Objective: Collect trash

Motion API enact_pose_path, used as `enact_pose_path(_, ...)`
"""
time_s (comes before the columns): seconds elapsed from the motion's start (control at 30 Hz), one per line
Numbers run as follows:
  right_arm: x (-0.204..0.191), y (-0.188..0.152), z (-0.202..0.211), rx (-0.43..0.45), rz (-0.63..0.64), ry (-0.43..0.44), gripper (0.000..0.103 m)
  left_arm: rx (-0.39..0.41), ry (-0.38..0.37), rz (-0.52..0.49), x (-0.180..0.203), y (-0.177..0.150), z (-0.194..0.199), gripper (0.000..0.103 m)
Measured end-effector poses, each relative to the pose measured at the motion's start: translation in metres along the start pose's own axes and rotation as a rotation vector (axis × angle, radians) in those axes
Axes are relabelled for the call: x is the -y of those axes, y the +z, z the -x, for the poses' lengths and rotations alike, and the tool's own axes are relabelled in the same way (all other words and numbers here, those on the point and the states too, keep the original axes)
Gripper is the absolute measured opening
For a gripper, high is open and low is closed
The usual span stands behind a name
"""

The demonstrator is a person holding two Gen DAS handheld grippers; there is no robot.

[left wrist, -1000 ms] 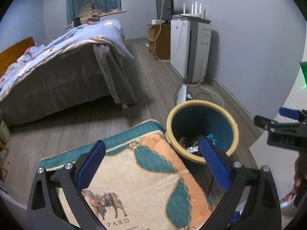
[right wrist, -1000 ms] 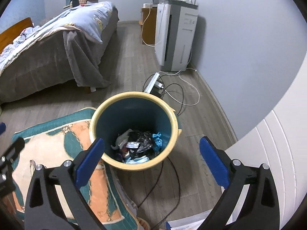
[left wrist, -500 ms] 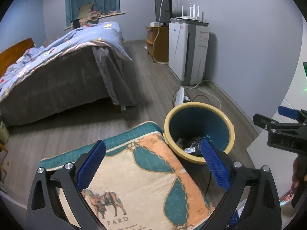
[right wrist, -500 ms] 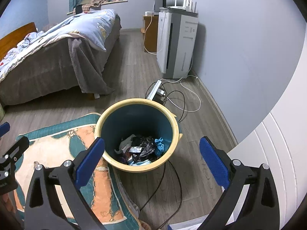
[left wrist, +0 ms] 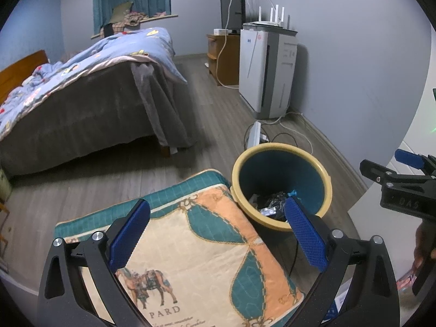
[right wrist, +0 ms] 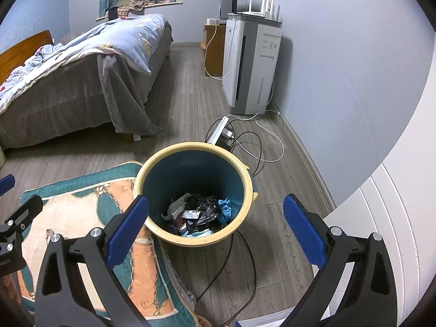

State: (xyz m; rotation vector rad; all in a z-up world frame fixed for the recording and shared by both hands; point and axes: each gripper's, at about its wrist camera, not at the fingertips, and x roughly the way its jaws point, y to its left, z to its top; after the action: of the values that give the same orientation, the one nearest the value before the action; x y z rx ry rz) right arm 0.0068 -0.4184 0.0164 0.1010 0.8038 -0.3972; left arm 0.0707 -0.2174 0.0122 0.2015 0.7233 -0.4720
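A round bin (right wrist: 246, 190) with a yellow rim and dark teal inside stands on the wood floor, and it also shows in the left wrist view as the bin (left wrist: 313, 163). Crumpled trash (right wrist: 199, 214) lies at its bottom: black foil, white paper, blue scraps. My right gripper (right wrist: 216, 229) hangs open above and in front of the bin, empty. My left gripper (left wrist: 216, 234) is open and empty over a patterned cushion (left wrist: 196, 259), left of the bin. The right gripper's side (left wrist: 403, 188) shows at the right edge of the left wrist view.
A bed (right wrist: 68, 81) with a blue quilt fills the left. A white air purifier (right wrist: 250, 62) stands by the wall, with a power strip (right wrist: 220, 132) and loose cables (right wrist: 256, 150) on the floor behind and under the bin. A white panel (right wrist: 395, 218) is at right.
Both grippers have risen and drawn back from the bin, so it sits lower and smaller in each view. Both jaws stay open and empty.
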Motion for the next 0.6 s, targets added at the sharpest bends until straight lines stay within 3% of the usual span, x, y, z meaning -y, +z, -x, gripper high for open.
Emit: enact_pose_path(0.6, 0.0023, 0.0002, -0.0004, 0.001, 0.0, -0.002, 0.097, -0.003, 0.002, -0.002, 0.0005, -0.0051, -0.0017, 0.098)
